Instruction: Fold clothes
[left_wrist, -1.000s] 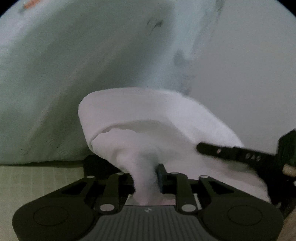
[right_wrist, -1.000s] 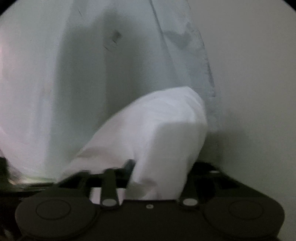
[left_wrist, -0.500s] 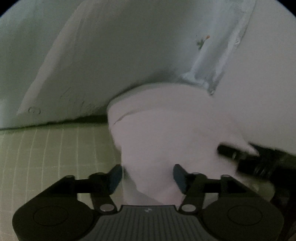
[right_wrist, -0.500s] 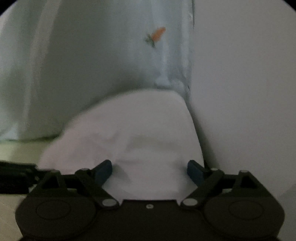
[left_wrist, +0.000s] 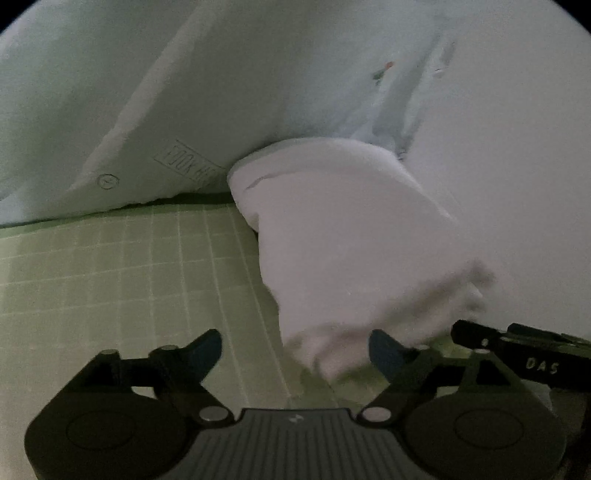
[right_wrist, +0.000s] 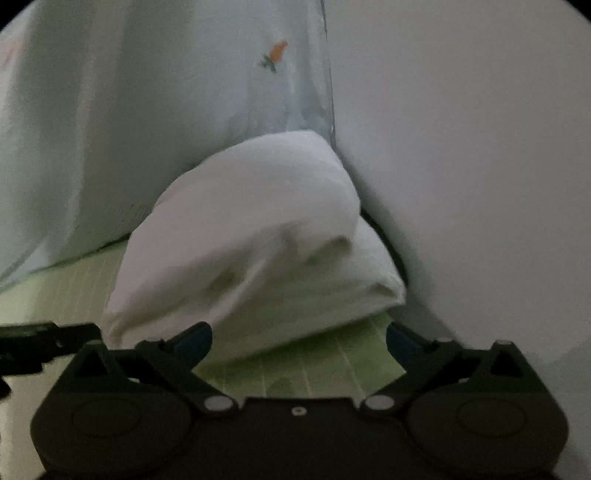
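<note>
White garment (left_wrist: 343, 240) bunched in the corner on the green gridded mat (left_wrist: 122, 280), against a pale blue sheet (left_wrist: 258, 74) and wall. Just let go: left tongs (left_wrist: 295, 350) and right tongs (right_wrist: 299, 339) opening, pads clear of cloth. Next, probably regrasp an edge. Legible: "DAS"; sheet's stamp unreadable.

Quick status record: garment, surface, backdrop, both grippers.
garment: white folded cloth, bundled, resting on the mat against the backdrop
surface: green grid mat
backdrop: pale fabric with a small carrot print
left gripper: jaws opening, cloth edge between them, not pinched
right gripper: jaws opening, cloth just ahead, not gripped
</note>
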